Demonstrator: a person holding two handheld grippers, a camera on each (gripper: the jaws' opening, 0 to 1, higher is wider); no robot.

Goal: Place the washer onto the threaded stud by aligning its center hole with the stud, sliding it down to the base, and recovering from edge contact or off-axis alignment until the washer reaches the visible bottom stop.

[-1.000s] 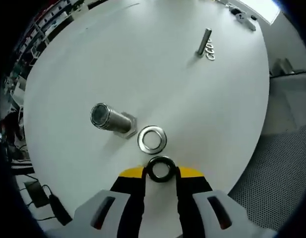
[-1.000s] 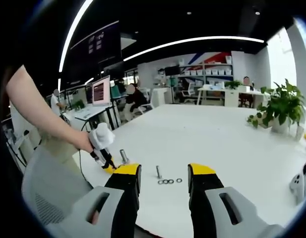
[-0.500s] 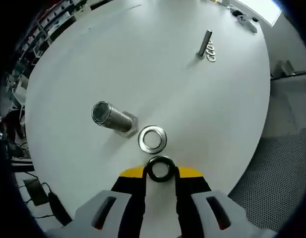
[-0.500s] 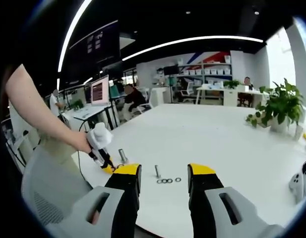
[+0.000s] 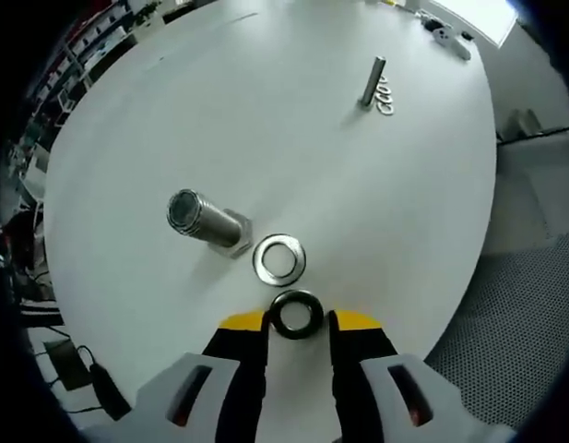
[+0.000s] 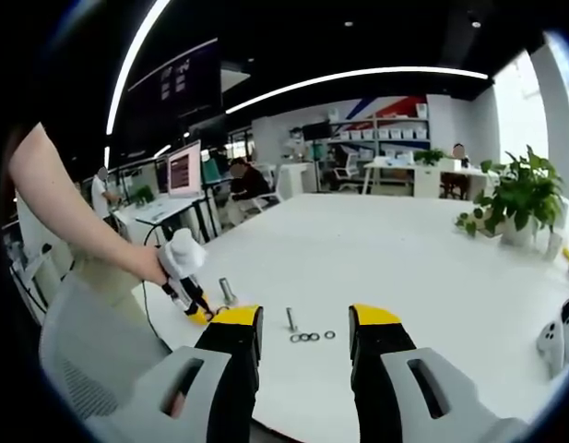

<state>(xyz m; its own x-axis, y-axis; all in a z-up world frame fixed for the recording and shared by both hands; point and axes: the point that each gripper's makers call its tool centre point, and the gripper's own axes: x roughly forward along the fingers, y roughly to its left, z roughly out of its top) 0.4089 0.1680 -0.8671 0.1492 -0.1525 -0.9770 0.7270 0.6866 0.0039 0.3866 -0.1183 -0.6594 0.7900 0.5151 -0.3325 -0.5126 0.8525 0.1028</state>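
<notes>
My left gripper [image 5: 297, 321] is shut on a dark washer [image 5: 297, 314], held just above the white table [image 5: 266, 111]. A silver washer [image 5: 279, 258] lies flat on the table just beyond it. Left of that, a thick threaded stud [image 5: 204, 221] stands on its hex base. Farther off stands a thin stud [image 5: 372, 81] with small washers [image 5: 386, 96] beside it. My right gripper [image 6: 304, 323] is open, hovering over the near table edge. Past it I see the thin stud [image 6: 291, 319], the small washers [image 6: 310, 336], the thick stud [image 6: 227, 292] and the left gripper [image 6: 196, 305] in a person's hand.
The table edge curves close on the right of the left gripper view, with grey floor [image 5: 515, 305] below. A potted plant [image 6: 515, 205] stands at the table's far right. A white object [image 6: 559, 340] lies at the right edge. Desks and seated people fill the background.
The left gripper view has shifted slightly; the washer stays in its jaws. In the right gripper view the person's hand with the left gripper has drifted a little left.
</notes>
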